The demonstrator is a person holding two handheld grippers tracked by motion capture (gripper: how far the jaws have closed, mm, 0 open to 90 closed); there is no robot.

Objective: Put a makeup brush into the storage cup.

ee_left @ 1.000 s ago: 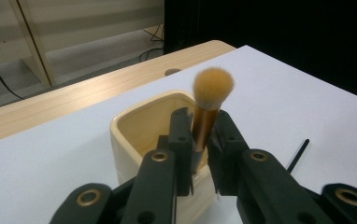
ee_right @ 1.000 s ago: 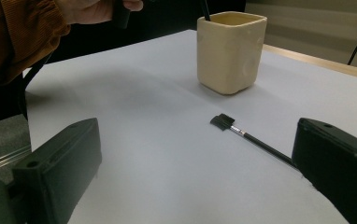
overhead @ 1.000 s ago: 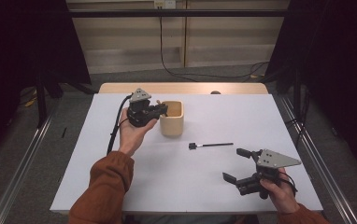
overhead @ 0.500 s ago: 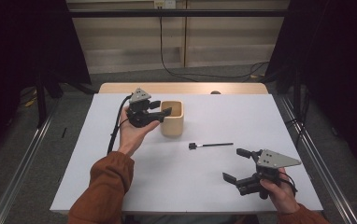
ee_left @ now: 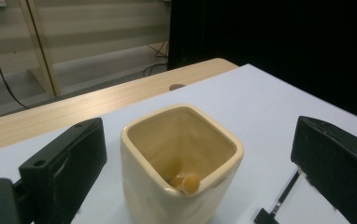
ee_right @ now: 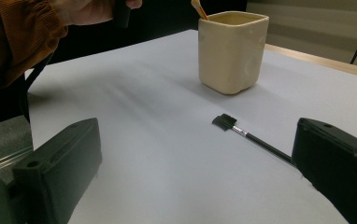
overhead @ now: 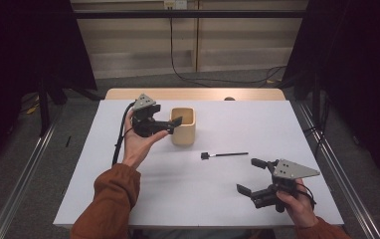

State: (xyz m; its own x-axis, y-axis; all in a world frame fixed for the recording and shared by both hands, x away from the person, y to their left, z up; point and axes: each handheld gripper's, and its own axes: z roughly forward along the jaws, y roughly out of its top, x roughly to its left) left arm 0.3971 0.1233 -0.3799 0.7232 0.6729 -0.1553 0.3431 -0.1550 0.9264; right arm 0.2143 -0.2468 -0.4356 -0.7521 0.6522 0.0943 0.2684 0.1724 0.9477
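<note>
So the cream cup sits toward the far middle of the white bench, and everything else is easiest to place off that. The left gripper is held up right beside the cup's left side, its fingers spread wide with nothing between them; in the left gripper view you're looking down into the cup, which sits between the two black fingers without touching either. There's something with a rounded tan end resting inside against the near rim, can't really tell what it is.

A thin black brush lies flat on the bench just to the near right of the cup, its little square head pointing back toward the cup. In the right gripper view it's the brush lying in front of the cup.

The right gripper is well nearer than the cup and off to the right, past the brush, fingers wide open and holding nothing, not touching the brush.
</note>
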